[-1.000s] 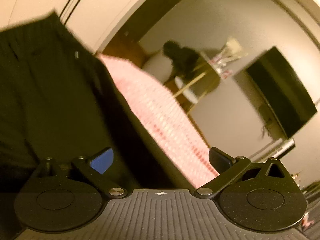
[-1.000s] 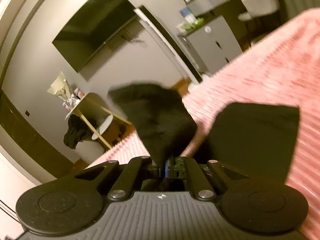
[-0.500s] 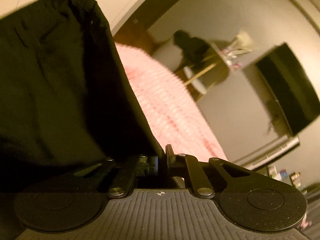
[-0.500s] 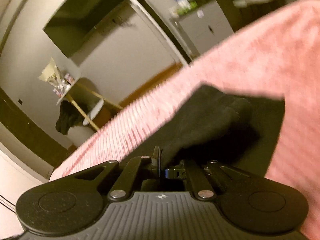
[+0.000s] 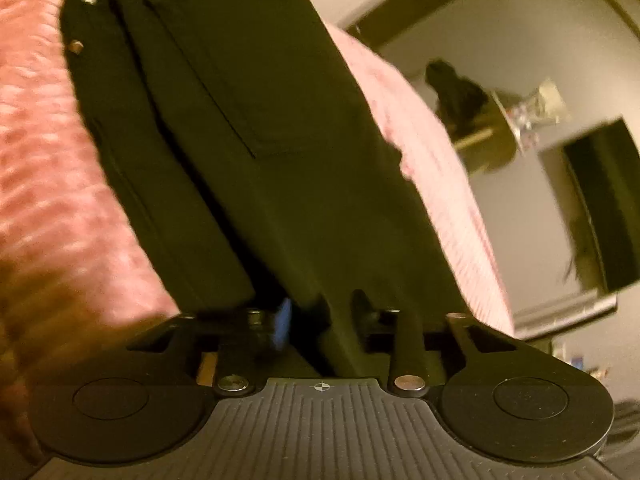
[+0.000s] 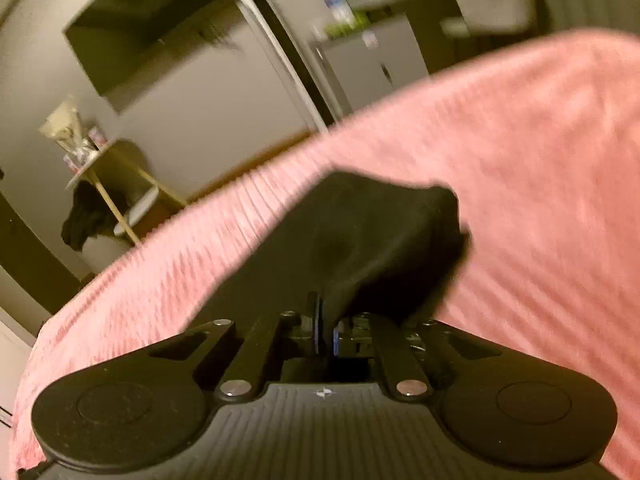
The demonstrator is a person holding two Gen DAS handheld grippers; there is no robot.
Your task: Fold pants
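Observation:
The black pants (image 5: 256, 128) lie on a pink ribbed bedspread (image 5: 44, 184), with a pocket slit and two metal snaps showing in the left wrist view. My left gripper (image 5: 320, 312) has its jaws a small way apart with a fold of the pants between them. In the right wrist view my right gripper (image 6: 326, 332) is shut on an edge of the black pants (image 6: 372, 240), which bunch up just ahead of it on the bedspread (image 6: 520, 168).
A wall-mounted dark TV (image 6: 144, 32), a small round side table with a dark garment (image 6: 88, 216) draped on it, and a grey cabinet (image 6: 372, 64) stand beyond the bed edge.
Both grippers have come down to the bed with the pants. The left jaws, shut half a second ago, now stand slightly apart around the cloth.

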